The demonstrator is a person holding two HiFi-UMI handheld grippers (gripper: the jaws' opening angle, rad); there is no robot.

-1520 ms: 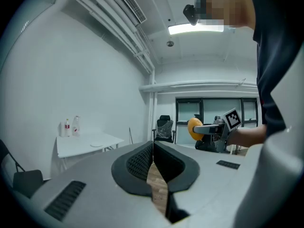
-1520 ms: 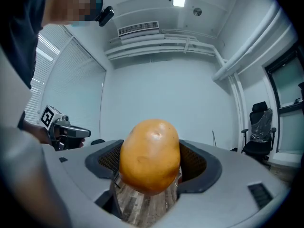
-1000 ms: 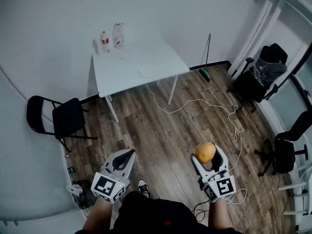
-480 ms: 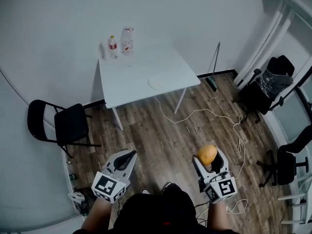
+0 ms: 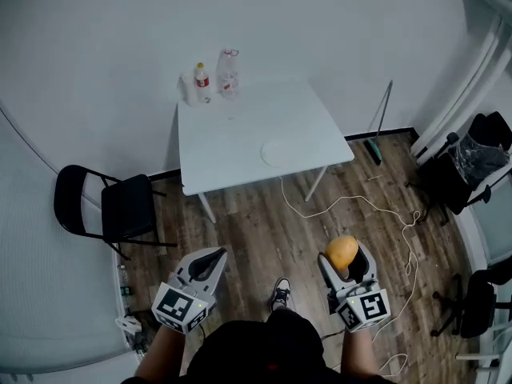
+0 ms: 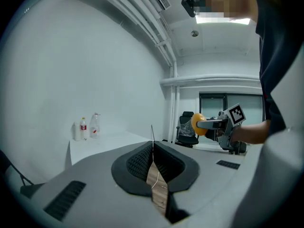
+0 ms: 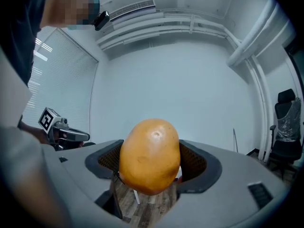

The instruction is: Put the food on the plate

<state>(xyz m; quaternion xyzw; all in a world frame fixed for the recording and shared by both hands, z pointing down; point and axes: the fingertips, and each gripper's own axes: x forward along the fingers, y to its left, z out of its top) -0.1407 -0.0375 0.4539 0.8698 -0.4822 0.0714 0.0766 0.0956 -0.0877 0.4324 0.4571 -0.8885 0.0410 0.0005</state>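
My right gripper [image 5: 344,258] is shut on an orange-yellow mango [image 5: 342,252], held over the wooden floor well short of the table. In the right gripper view the mango [image 7: 149,156] fills the space between the jaws of the right gripper [image 7: 151,167]. A white plate [image 5: 279,152] lies on the white table [image 5: 232,138] near its front right corner. My left gripper [image 5: 206,261] is shut and empty, also over the floor; its jaws meet in the left gripper view [image 6: 153,156], where the mango [image 6: 197,125] shows off to the right.
Two bottles [image 5: 215,76] and a cup stand at the table's far left corner. A black folding chair [image 5: 108,207] stands left of the table. A white cable [image 5: 364,206] winds over the floor, office chairs [image 5: 472,162] stand at the right, and a broom [image 5: 378,126] leans on the wall.
The table and plate have come lower and nearer in the head view as I moved toward them. Both grippers keep the same pose, the mango still held.
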